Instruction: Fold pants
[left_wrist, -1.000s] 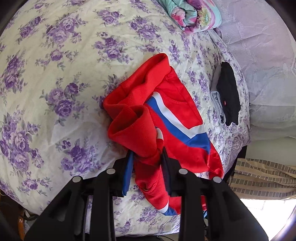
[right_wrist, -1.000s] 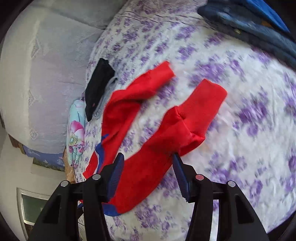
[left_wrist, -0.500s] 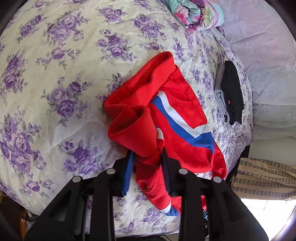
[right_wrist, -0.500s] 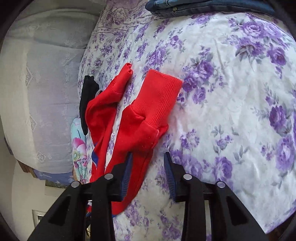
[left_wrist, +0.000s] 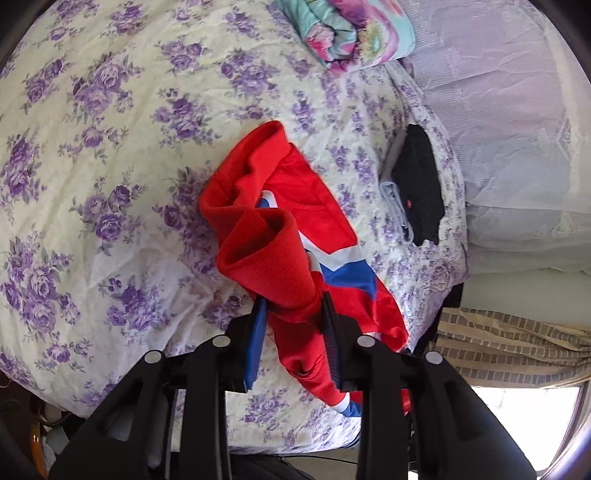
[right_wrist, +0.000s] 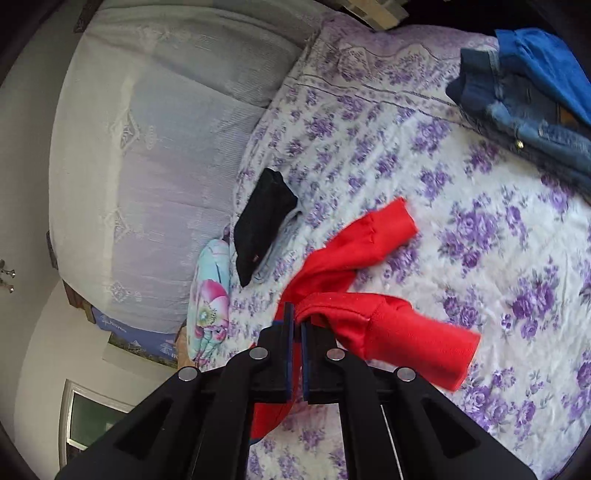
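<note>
We have the red pants (left_wrist: 288, 236) bunched on the floral bedspread (left_wrist: 110, 184), the left gripper (left_wrist: 291, 306) and right gripper (right_wrist: 297, 321) each clamped on cloth (one leg apiece, we judge), so next we spread them flat.

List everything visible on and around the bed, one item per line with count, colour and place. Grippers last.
red pants: one pair, red with a blue and white stripe, bunched mid-bed, both leg cuffs free
floral bedsheet: one, cream with purple flowers, covering the bed
black garment: one, black, folded on a pale grey piece near the bed's edge
rolled blanket: one, teal and pink floral, at the bed's far edge
jeans pile: one, denim with a bright blue piece on top, at a far corner of the bed
lace cover: one, white, draped beside the bed
left gripper: one, black, shut on the pants
right gripper: one, black, shut on the pants
</note>
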